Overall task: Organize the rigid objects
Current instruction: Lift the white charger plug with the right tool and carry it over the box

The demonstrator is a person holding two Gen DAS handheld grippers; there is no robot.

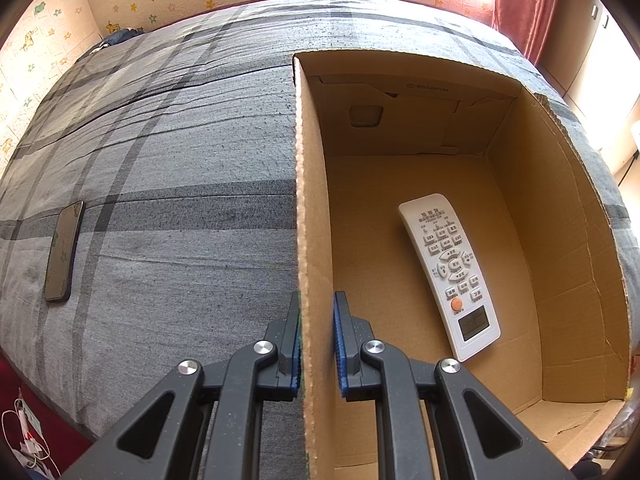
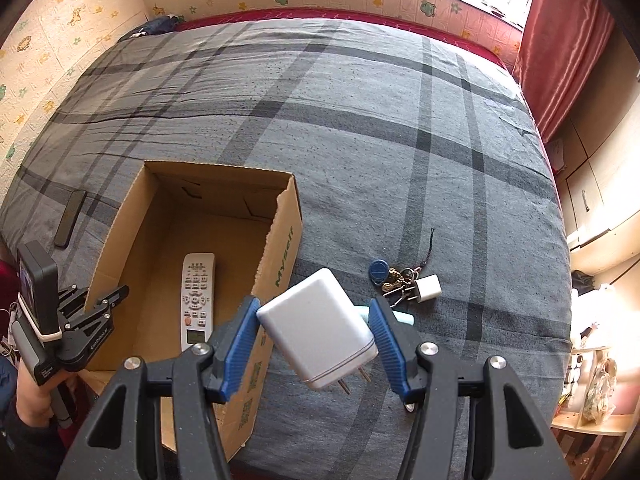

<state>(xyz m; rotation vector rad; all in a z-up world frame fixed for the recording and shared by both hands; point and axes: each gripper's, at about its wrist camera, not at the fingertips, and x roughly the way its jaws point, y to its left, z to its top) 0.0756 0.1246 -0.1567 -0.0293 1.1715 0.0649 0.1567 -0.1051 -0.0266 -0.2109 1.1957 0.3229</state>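
An open cardboard box (image 2: 280, 240) stands on the bed, with a white remote control (image 1: 450, 272) lying flat on its floor; the remote also shows in the right wrist view (image 2: 197, 296). My left gripper (image 1: 318, 336) is shut on the box's left wall (image 1: 310, 200), one finger outside and one inside; it also shows in the right wrist view (image 2: 94, 306). My right gripper (image 2: 312, 324) is shut on a white charger plug (image 2: 320, 328), prongs pointing toward the camera, held above the bed beside the box's right wall.
A black phone (image 1: 64, 252) lies on the grey plaid bedsheet (image 2: 360, 120) left of the box. A key bunch with a blue tag (image 2: 386, 276), a small white adapter (image 2: 428, 288) and a pale blue object (image 2: 404, 318) lie right of the box. A red curtain (image 2: 560, 40) hangs at right.
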